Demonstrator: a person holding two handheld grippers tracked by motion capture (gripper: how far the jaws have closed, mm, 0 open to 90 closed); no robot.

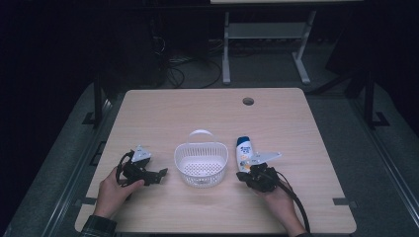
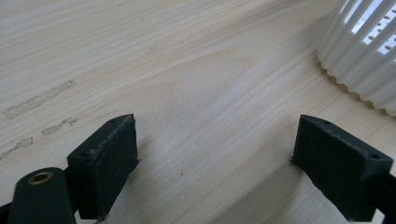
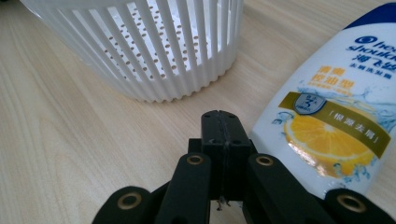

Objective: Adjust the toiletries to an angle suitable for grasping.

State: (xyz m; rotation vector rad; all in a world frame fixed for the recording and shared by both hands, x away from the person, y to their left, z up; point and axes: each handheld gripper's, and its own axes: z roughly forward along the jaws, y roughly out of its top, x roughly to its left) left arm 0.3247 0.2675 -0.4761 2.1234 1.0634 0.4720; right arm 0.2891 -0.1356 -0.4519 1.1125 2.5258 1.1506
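The shampoo bottle is laid flat on the worktop, just right of the white basket. The right gripper, fingers pressed together, is held just beside it; the left gripper's fingers are spread.

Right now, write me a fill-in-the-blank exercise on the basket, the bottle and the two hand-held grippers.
1. The white basket stands on the table between the two hand-held grippers and holds ____.
2. The left hand-held gripper has its jaws ____.
3. The right hand-held gripper, jaws shut, sits beside the shampoo bottle, which lies ____ the basket.
4. The fruit pictured on the bottle's label is a ____.

Missing words: nothing; open; outside; lemon
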